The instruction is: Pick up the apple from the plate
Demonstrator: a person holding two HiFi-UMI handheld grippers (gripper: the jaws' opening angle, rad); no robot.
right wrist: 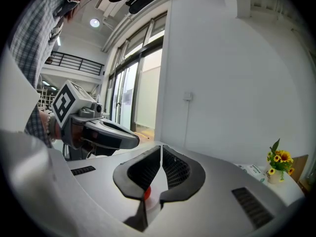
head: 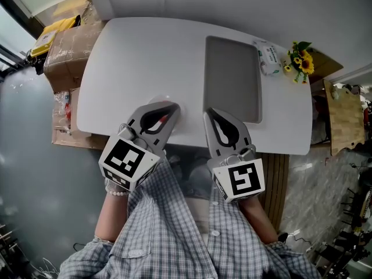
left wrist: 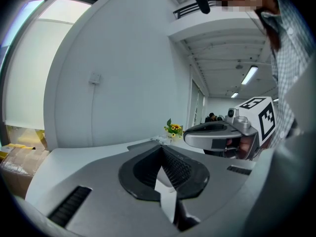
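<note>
Left gripper and right gripper are closed, empty; apple probably beneath left; packet print unreadable.

Apple mostly hidden under left gripper, only red sliver visible

No legible text anywhere; print on packet too small, possibly label.

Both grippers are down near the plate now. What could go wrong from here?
1. The left gripper is shut above the apple; lowering it like that would likely knock the apple off the plate.
2. The plate lies near the table's front edge, so a push might slide it off.
</note>
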